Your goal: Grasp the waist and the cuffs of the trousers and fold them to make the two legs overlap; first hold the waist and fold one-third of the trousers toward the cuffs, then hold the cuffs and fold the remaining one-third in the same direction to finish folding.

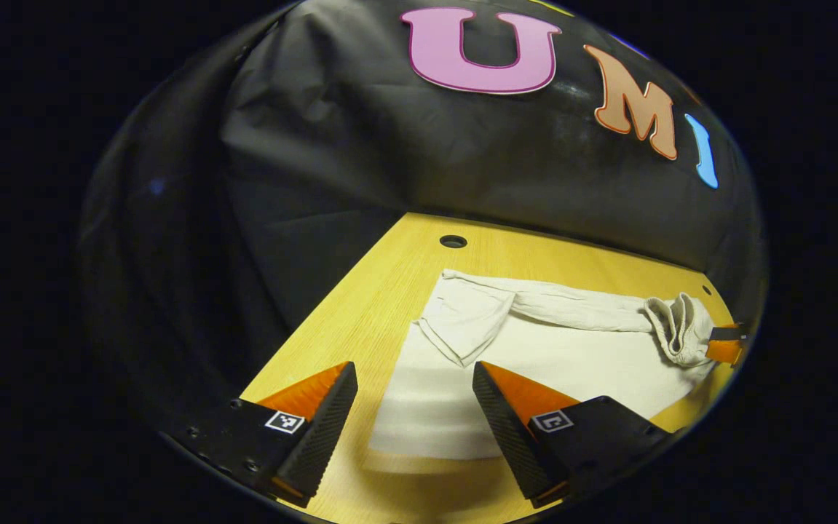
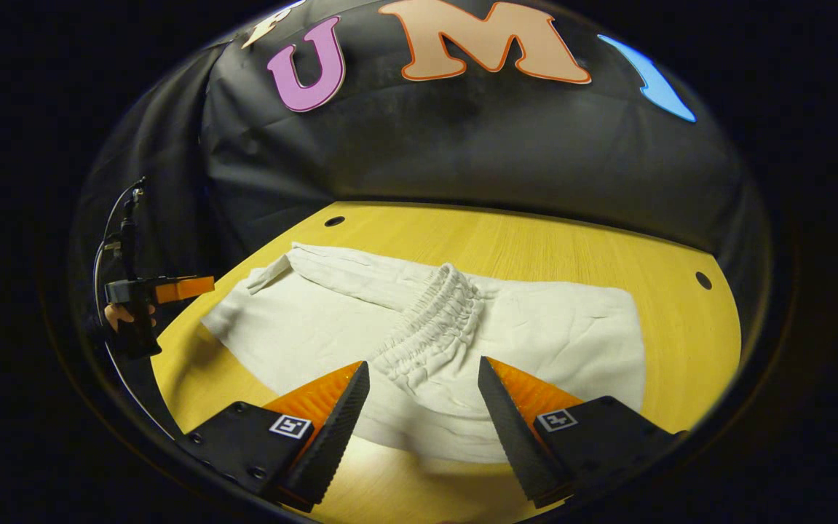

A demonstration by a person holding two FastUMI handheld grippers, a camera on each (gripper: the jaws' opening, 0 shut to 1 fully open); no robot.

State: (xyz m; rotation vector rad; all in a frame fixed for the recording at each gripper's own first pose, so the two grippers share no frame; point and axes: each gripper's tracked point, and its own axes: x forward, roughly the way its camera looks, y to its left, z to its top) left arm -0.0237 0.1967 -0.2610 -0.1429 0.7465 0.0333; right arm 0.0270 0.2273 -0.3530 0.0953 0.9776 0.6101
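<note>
A yellow wood-grain table (image 1: 389,291) stretches ahead of both grippers, with small round holes (image 1: 453,241) near its far edge. Beyond it hangs a wrinkled black cloth wall (image 2: 462,145). Light falls on the tabletop, while the surroundings stay dim.

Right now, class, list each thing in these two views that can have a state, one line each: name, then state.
Trousers: lying on the table, not neatly flat.
Waistband: bunched, elastic gathered.
Cuff: corner turned over.
Left gripper: open, above the trousers, holding nothing.
Right gripper: open, near the waistband, holding nothing.
Table: partly covered.
</note>
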